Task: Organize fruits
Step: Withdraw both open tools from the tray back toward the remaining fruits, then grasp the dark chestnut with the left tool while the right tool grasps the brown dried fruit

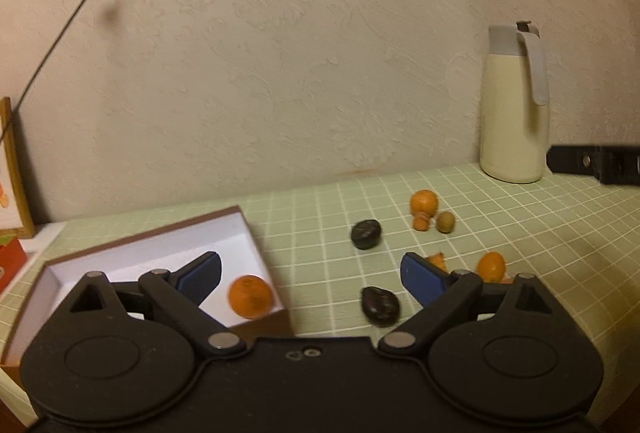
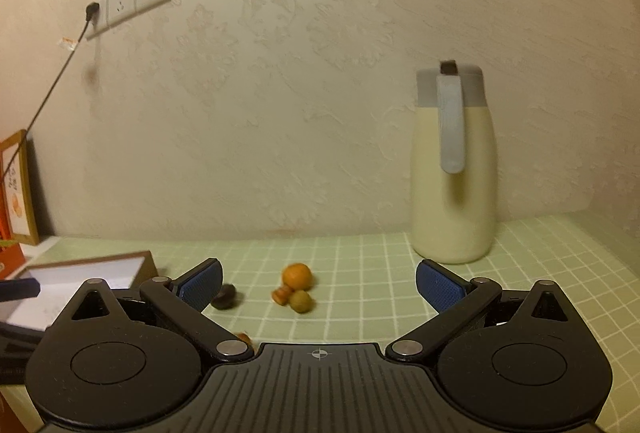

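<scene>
Fruit: dark one (image 1: 380, 306) on bench (image 1: 520, 233) at left gripper's (image 1: 312, 275) 5 o'clock, nearest; both grippers gape empty, right gripper (image 2: 319, 287) farther.

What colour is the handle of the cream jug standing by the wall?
Grey, like the lid; the handle on the jug shows best in the right wrist view.
</scene>
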`<state>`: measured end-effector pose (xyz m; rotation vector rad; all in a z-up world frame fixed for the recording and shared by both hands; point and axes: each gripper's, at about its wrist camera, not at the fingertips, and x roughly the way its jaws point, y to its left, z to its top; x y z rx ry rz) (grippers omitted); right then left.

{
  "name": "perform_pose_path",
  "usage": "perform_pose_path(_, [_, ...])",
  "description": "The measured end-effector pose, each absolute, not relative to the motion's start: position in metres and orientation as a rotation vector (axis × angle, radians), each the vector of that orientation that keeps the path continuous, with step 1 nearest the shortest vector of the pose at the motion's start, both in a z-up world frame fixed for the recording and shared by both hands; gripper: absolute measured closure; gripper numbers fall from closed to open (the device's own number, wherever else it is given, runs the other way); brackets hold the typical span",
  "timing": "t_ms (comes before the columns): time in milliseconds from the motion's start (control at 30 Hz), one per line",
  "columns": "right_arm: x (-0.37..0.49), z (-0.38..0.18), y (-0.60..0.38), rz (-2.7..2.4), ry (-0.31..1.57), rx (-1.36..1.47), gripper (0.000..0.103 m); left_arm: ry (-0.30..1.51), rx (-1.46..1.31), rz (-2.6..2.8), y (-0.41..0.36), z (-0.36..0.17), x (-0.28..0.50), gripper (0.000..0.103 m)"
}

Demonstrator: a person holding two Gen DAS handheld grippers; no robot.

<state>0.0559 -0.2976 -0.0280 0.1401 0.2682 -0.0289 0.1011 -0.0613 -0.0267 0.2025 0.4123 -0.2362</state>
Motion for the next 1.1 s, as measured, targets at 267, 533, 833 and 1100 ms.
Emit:
perform_pose_path(267, [0.060, -0.049, -0.304, -0.028, 0.377, 0.154, 0.020, 0.458, 0.187, -0.263, -0.082, -0.039, 0.114, 0.019])
perform_pose_path(533, [0.069, -0.071, -0.305, -0.018, 0.469, 0.176, 0.033, 0.512, 0.195, -0.276, -0.104, -0.056, 0.127, 0.023])
perform_pose_path(833, [0.083, -0.088, -0.296, 0.004, 0.546, 0.183, 0.045, 0.554, 0.192, -0.261, -0.112, -0.070, 0.142, 0.029])
perform_pose_path(1100, [0.096, -0.097, -0.292, 0.008, 0.585, 0.200, 0.051, 0.593, 0.178, -0.243, -0.115, -0.081, 0.153, 0.034])
